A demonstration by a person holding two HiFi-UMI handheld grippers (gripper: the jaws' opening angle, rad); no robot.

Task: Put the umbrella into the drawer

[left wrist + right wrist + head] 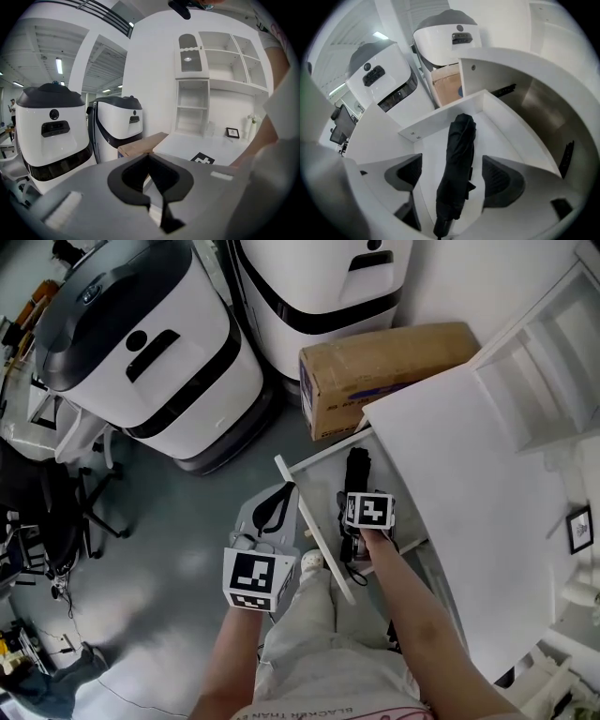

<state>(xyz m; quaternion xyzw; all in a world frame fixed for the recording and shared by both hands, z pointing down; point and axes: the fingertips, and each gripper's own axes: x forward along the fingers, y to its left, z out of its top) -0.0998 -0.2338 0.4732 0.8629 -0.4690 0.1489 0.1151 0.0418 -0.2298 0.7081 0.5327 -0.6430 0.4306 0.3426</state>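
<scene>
Hovering above the open drawer (440, 119) with the right gripper (457, 177), ribbed dark pads spread wide, gripping nothing, clear of the umbrella (459, 150) on both sides. Lying lengthwise on the drawer's smooth white floor, between its flat side walls: one umbrella, folded, slim, black creased fabric. Resting outside the drawer's front edge, the left gripper (150, 161), curved black tips pressed together, empty. Standing beyond on the grey floor: two rounded glossy white machines (150, 343) banded in black, one brown cardboard box (384, 371) beside the desk's (469, 474) far corner. Near the desk's back edge, one small framed picture (580, 529).
</scene>
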